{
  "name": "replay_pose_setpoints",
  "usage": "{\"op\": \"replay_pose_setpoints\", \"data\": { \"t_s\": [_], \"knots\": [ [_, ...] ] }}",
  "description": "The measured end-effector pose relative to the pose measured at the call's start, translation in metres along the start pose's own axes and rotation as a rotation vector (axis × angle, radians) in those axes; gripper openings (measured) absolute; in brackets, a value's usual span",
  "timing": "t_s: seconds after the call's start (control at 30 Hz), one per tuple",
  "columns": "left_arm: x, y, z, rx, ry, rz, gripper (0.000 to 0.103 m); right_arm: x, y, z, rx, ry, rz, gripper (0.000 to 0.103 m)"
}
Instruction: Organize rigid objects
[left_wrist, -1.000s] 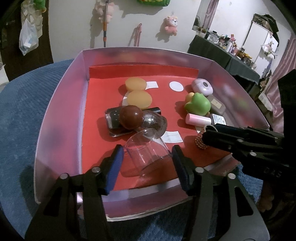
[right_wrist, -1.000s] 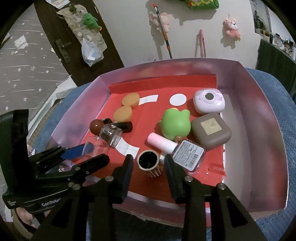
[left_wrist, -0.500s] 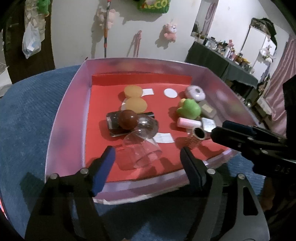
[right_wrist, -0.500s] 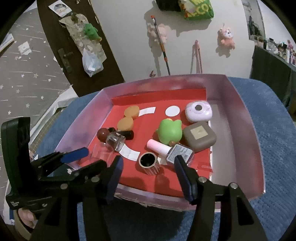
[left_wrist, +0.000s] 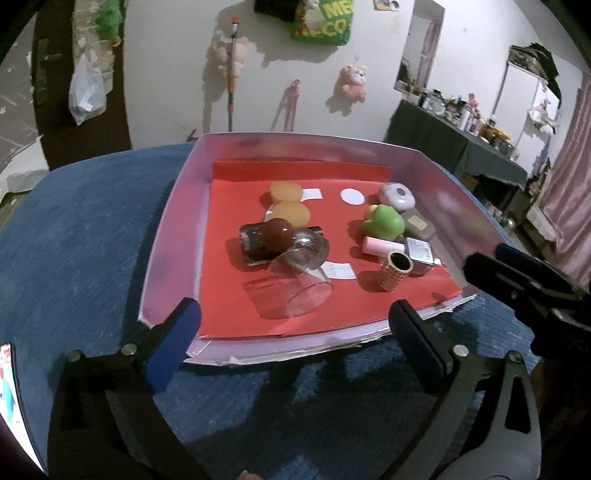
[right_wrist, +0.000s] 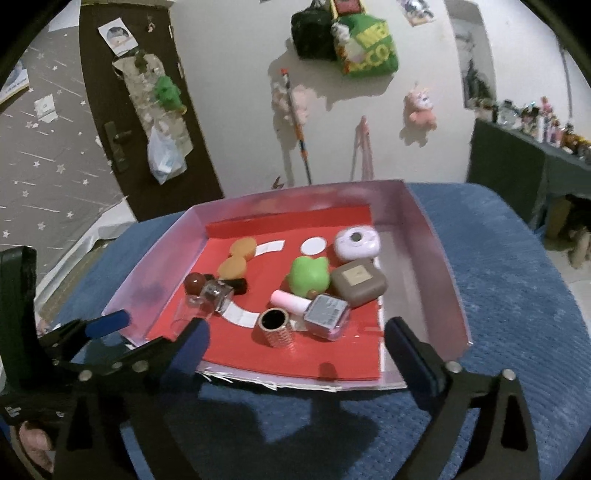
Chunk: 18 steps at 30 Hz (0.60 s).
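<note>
A pink tray (left_wrist: 170, 236) with a red liner holds the objects. A clear cup (left_wrist: 299, 291) lies on its side near the tray's front, touching a brown ball-capped bottle (left_wrist: 266, 240). To the right stand a gold studded cylinder (left_wrist: 393, 273), a green frog toy (left_wrist: 384, 221) and a nail polish bottle (left_wrist: 419, 253). My left gripper (left_wrist: 293, 315) hovers at the tray's front edge, jaws opening wide with nothing between them. My right gripper (right_wrist: 297, 334) is also opening and holds nothing. The gold cylinder (right_wrist: 277, 328) stands free just beyond it.
Two orange discs (left_wrist: 290, 214), a lilac round case (right_wrist: 356, 242) and a brown square box (right_wrist: 358, 282) sit further back in the tray. The tray rests on a blue textured surface (left_wrist: 92, 240). A cluttered dark table (left_wrist: 461, 147) stands at the far right.
The left jaws spread away from the clear cup, the right jaws from the gold cylinder. Both grippers drew back and up from the tray, and both objects stayed on the liner.
</note>
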<state>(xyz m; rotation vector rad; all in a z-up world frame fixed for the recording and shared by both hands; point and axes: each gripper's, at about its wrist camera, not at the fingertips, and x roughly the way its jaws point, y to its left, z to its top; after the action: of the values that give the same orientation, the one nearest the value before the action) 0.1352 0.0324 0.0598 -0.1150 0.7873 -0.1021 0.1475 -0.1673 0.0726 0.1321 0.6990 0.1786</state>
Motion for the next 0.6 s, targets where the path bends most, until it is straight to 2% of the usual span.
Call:
{"op": "replay_pose_setpoints", "data": {
  "t_s": [0.23, 0.6],
  "knots": [
    [0.007, 0.004, -0.009, -0.011, 0.0, 0.059, 0.103, -0.002, 0.003, -0.014, -0.031, -0.019, -0.086, 0.099],
    [0.008, 0.005, -0.013, -0.01, -0.001, 0.064, 0.103, 0.01, 0.0, -0.022, -0.023, 0.022, -0.091, 0.099]
  ]
}}
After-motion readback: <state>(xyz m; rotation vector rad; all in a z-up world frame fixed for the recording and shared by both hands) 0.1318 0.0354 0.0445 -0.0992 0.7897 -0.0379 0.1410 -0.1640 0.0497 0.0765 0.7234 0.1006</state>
